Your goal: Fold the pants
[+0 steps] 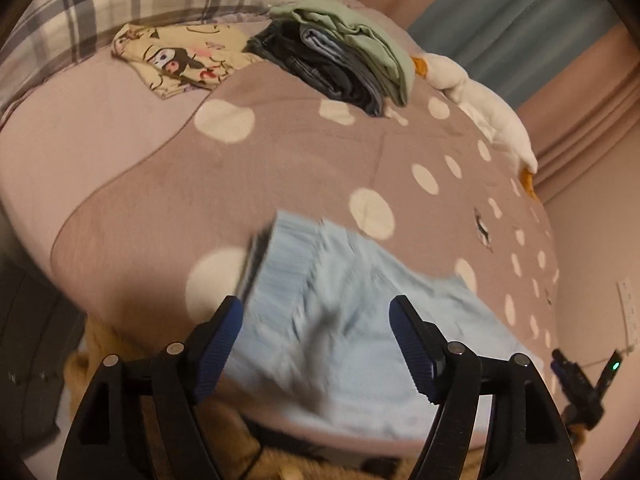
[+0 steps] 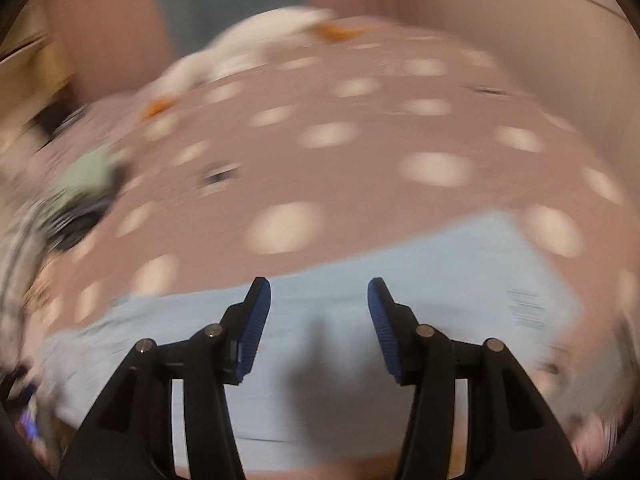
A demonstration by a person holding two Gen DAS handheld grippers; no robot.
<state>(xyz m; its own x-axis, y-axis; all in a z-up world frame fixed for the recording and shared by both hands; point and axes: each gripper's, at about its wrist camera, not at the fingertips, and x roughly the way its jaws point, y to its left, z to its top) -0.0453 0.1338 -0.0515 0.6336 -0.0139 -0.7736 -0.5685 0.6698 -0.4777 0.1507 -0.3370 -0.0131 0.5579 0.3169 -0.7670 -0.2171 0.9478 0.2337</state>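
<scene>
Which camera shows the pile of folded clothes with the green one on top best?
The left wrist view. There the stack of folded clothes with a pale green garment on top sits sharp, layers visible, at the bed's far end. In the right wrist view it is only a blurred green and dark smear at the left edge.

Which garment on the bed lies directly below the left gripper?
The light blue pants, spread alone at the near edge under the left gripper; the other clothes sit stacked far across the dotted cover.
</scene>
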